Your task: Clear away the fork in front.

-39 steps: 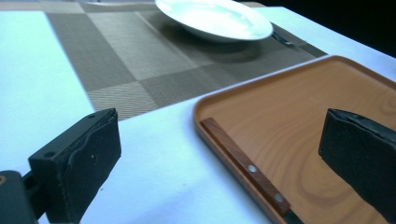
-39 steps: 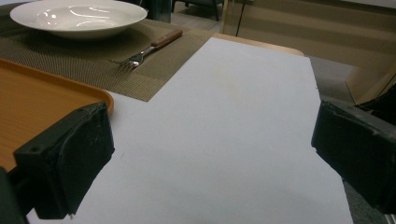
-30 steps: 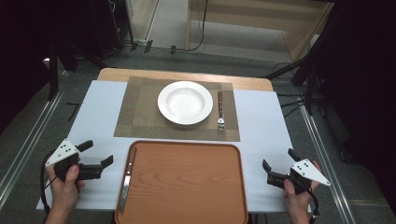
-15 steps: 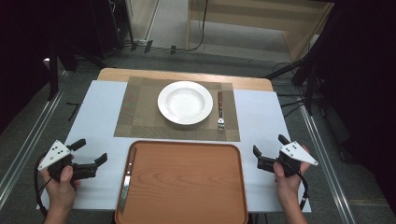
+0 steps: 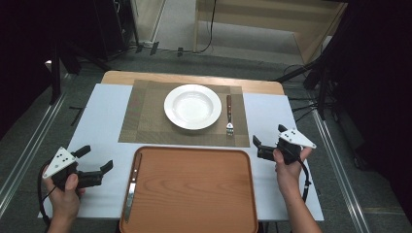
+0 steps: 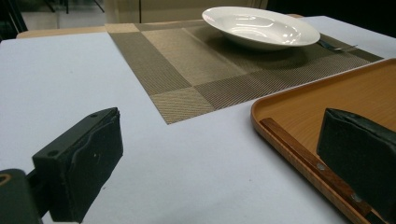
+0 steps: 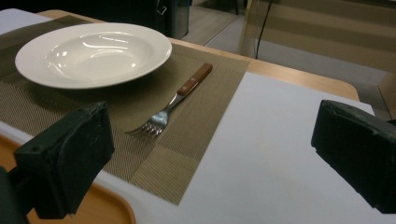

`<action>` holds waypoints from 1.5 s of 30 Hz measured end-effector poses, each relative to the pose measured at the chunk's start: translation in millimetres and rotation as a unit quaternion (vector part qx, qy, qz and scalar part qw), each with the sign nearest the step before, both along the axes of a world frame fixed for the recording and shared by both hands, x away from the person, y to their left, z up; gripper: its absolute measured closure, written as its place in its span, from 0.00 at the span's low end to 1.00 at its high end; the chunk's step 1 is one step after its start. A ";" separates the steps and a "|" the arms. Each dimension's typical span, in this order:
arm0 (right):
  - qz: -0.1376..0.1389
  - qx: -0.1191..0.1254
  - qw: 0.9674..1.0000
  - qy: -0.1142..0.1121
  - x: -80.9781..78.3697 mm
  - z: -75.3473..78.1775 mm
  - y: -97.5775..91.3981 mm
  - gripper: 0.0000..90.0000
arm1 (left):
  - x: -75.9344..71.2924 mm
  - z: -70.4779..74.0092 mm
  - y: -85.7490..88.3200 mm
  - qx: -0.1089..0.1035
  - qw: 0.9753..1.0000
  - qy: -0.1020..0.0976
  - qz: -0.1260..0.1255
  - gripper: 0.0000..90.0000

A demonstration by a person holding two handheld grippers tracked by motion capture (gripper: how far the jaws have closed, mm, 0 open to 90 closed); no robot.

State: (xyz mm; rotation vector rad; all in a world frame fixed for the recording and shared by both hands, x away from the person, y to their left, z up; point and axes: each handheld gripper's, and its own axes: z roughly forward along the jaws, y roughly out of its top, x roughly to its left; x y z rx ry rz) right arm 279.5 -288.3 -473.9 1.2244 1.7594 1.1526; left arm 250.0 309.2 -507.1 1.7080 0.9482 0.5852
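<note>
A white deep plate sits on a woven brown placemat. A fork with a wooden handle lies on the mat just right of the plate. A knife with a wooden handle lies along the left edge of the orange tray. My left gripper is open over the white cover left of the tray, with nothing between its fingers; its own view shows the knife handle near its right jaw. My right gripper is open and empty, right of the tray's far corner, and the fork lies ahead of it.
The table has a white cover and a bare wooden strip at the far edge. Dark stands and cables sit on the floor beyond and to both sides. Bare cover lies left of the mat and right of the fork.
My right gripper has moved forward and left, toward the fork end of the mat. The left gripper has shifted slightly left and stays open.
</note>
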 end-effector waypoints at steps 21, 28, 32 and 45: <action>0.019 -0.015 0.999 0.047 67.5 11.0 28.5 0.00 | -1.5 -0.6 0.2 -0.004 1.000 -0.004 0.000 0.00; 0.014 -0.020 0.997 0.066 88.1 11.4 34.8 0.00 | -1.2 -1.0 -0.4 -0.003 1.000 -0.004 -0.001 0.00; 0.011 -0.020 0.997 0.074 98.0 11.5 37.2 0.00 | -1.9 -0.8 -0.6 0.000 1.000 -0.009 0.007 0.00; 0.008 -0.025 0.991 0.132 139.7 8.6 53.8 0.05 | -2.2 -0.9 0.2 -0.002 1.000 -0.012 0.008 0.00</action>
